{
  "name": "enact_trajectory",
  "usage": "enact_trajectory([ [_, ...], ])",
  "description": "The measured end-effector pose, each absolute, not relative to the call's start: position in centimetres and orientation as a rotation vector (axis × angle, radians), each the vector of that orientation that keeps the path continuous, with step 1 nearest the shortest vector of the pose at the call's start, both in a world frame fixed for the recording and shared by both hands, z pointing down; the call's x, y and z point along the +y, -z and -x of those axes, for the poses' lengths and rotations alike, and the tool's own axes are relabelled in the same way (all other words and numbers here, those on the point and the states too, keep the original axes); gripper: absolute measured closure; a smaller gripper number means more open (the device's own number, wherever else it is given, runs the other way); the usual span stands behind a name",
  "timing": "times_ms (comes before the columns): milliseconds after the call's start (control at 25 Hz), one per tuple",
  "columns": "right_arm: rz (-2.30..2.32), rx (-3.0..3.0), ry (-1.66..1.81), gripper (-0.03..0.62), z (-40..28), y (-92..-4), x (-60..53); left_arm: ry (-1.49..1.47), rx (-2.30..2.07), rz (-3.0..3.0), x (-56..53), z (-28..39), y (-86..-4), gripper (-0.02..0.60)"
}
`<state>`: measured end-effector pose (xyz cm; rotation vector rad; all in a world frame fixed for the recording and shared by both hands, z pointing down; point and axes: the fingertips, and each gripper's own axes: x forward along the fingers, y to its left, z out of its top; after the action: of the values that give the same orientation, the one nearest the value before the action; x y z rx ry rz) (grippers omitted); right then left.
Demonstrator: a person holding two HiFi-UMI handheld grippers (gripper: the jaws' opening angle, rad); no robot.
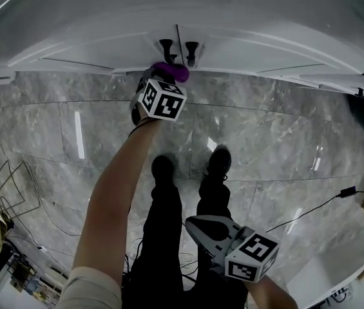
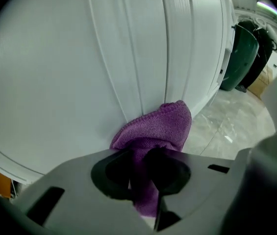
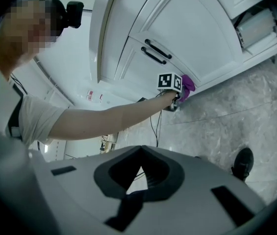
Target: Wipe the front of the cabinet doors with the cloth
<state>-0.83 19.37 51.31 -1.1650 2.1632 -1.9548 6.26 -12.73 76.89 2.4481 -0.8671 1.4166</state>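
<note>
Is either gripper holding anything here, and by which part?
The left gripper pinches the purple knitted cloth by a gathered fold, with its bunched end sticking out against the white cabinet door. The right gripper is shut on nothing.

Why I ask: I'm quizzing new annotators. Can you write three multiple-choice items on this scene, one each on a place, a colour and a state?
1. Where is the cloth?
A) against the white cabinet door
B) on the floor
C) on a shoe

2. What colour is the cloth?
A) white
B) purple
C) green

3. The right tool is:
A) shut on the cloth
B) shut, empty
C) wide open

Answers:
1 A: the left tool clamps the cloth and holds it to the door.
2 B: it shows purple in all three views.
3 B: its jaws meet with nothing between them.
</note>
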Motion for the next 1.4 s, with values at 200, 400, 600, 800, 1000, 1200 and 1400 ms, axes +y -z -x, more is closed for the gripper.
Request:
enact_trajectory([
  [200, 1.198, 2.152, 1.972, 0.585, -0.1, -52.7, 20.4, -1.608, -0.799, -2.438, -12.0, -5.9, -81.7, 0.505],
  [400, 1.232, 2.162, 1.952, 0.585, -1.2, -51.6, 20.6, -1.542, -0.796, -2.373, -10.6, -5.8, -80.8, 0.505],
  [600, 1.257, 2.139, 1.925, 0.585, -2.0, -48.8, 20.3, -1.308, -0.743, -2.515, -5.9, -6.0, -68.8, 0.506],
  [800, 1.238, 2.168, 1.894, 0.585, -2.0, -46.1, 19.4, -0.839, -0.843, -2.802, -4.5, -9.8, -47.6, 0.506],
  [1000, 1.22, 2.199, 1.882, 0.585, -1.6, -44.7, 19.0, -0.741, -1.024, -2.86, -7.7, -12.4, -41.9, 0.506],
  [1200, 1.236, 2.179, 1.907, 0.585, -2.7, -45.6, 19.8, -0.738, -1.045, -2.847, -8.9, -14.4, -43.7, 0.505],
  [1400, 1.236, 2.161, 1.931, 0.585, -3.3, -46.5, 20.4, -0.76, -1.008, -2.864, -8.5, -15.8, -46.1, 0.509],
])
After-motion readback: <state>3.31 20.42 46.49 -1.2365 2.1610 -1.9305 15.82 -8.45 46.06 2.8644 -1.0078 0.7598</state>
